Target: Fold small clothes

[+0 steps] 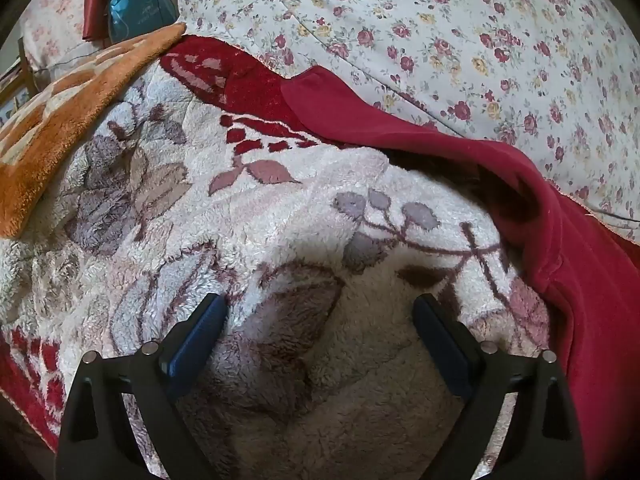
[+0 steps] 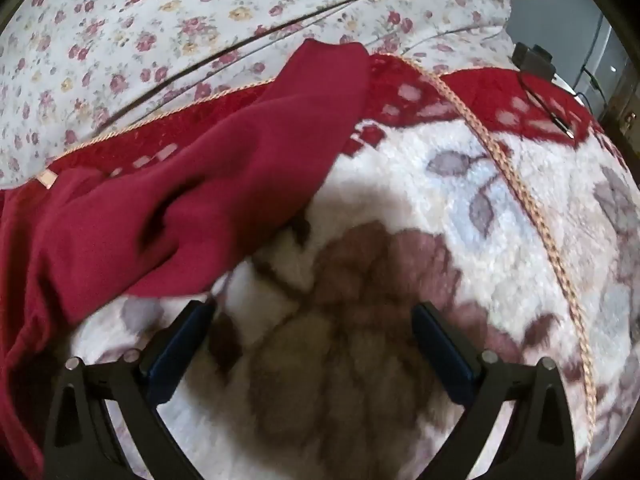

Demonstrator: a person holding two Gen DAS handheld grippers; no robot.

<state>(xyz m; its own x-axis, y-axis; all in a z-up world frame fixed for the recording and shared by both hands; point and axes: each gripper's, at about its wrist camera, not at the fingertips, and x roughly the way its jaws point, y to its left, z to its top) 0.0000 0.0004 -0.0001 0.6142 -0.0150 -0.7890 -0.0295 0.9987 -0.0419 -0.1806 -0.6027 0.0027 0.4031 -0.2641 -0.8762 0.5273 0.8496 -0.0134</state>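
Note:
A dark red garment (image 1: 560, 264) lies rumpled on a fluffy white blanket with a leaf pattern (image 1: 280, 216). In the left wrist view it runs from the upper middle down the right edge. My left gripper (image 1: 320, 312) is open and empty over the blanket, left of the garment. In the right wrist view the garment (image 2: 180, 200) fills the left side, its edge partly raised. My right gripper (image 2: 314, 316) is open and empty over the blanket (image 2: 460, 208), its left finger (image 2: 184, 340) just below the garment's lower edge.
A flowered quilt (image 1: 440, 32) lies behind the blanket, also in the right wrist view (image 2: 160, 32). An orange plush mat (image 1: 72, 112) sits at the left, a blue bag (image 1: 136, 4) behind it. A braided cord trim (image 2: 532, 208) crosses the blanket. A dark device with cable (image 2: 534, 60) is at right.

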